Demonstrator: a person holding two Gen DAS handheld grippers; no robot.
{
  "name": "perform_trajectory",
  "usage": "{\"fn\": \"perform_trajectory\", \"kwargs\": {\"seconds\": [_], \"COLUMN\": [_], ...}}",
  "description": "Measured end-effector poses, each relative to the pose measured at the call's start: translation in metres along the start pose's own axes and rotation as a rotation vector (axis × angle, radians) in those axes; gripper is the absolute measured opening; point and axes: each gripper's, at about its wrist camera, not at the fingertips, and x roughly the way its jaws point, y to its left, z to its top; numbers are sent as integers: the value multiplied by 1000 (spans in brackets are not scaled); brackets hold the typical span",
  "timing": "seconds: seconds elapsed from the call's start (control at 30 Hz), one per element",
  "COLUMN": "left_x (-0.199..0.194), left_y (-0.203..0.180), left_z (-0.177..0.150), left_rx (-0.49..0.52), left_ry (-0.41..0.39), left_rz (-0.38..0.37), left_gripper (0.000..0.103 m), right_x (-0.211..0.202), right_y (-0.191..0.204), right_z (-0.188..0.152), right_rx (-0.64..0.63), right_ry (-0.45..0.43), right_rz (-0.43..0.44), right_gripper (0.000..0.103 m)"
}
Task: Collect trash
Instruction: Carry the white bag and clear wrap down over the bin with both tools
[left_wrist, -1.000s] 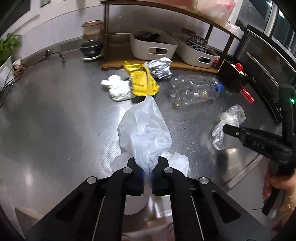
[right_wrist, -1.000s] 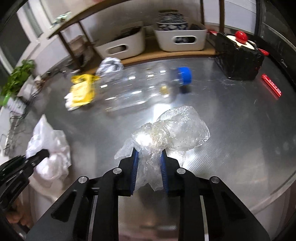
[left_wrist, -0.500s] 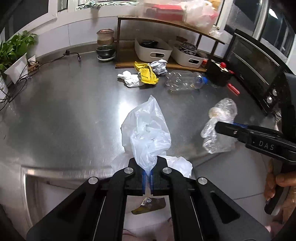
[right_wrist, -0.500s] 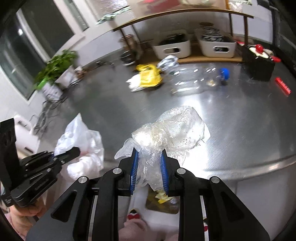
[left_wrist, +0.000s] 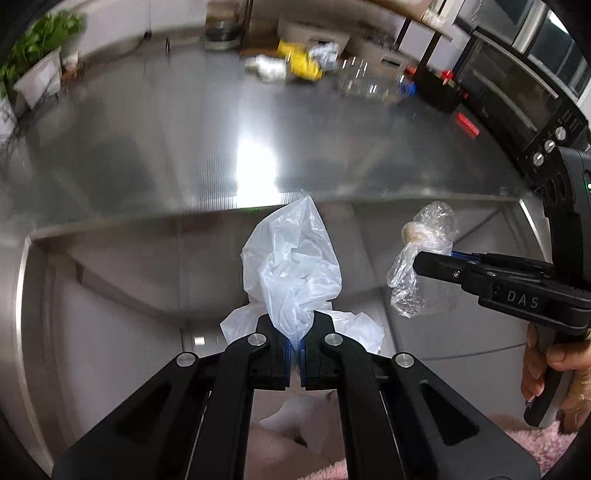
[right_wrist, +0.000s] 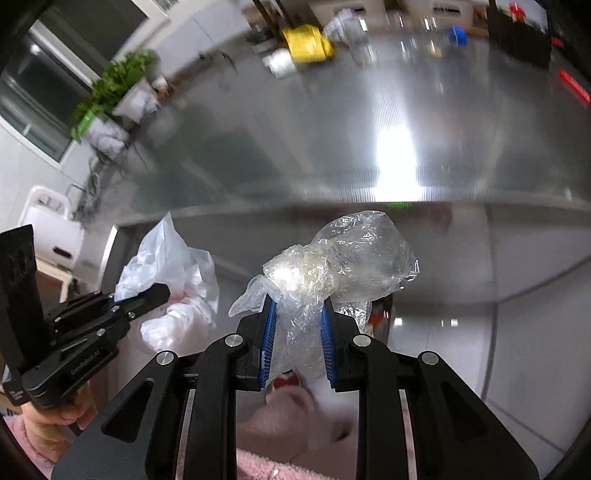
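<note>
Beyond both grippers the steel desk (left_wrist: 155, 155) stretches away, blurred, with the rest of the trash at its far side: a yellow wrapper (right_wrist: 306, 46), a clear bottle (left_wrist: 369, 86) with a blue cap and some crumpled white and foil scraps beside them; I hold two pieces out past the near edge of the desk, over the floor; no bin shows in either view, so I judge the drop is the risk; if I let go off target, these light films could drift and land on the floor, and loose folds hanging under the pads could snag as they fall; my left gripper (left_wrist: 294, 349) has its jaws pressed almost together on the neck of the white plastic bag (left_wrist: 295, 266), which billows above and spills to both sides; my right gripper (right_wrist: 297, 332) stands a little wider, its blue pads (right_wrist: 267, 341) clamped on the crumpled clear film bag (right_wrist: 343, 262), knotted around something pale.
</note>
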Motion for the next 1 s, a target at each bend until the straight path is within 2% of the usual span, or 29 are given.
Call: {"fn": "perform_trajectory", "kwargs": {"seconds": [0.27, 0.37, 0.57, 0.73, 1.0], "left_x": [70, 103, 157, 195, 242], "left_y": [11, 14, 17, 22, 36], "left_z": [-36, -48, -64, -70, -80], "left_rx": [-45, -60, -58, -50, -70], "left_ry": [132, 174, 226, 274, 341], "left_rz": [-11, -33, -22, -11, -22], "left_gripper": [1, 2, 2, 2, 4], "right_x": [68, 92, 148, 191, 231], "right_y": [-19, -26, -42, -49, -69], "right_z": [-26, -34, -52, -53, -44], "right_rx": [37, 63, 69, 90, 137], "right_ry": [133, 158, 205, 241, 275], "right_rz": [-93, -91, -130, -162, -192], "right_gripper": [26, 26, 24, 24, 26]}}
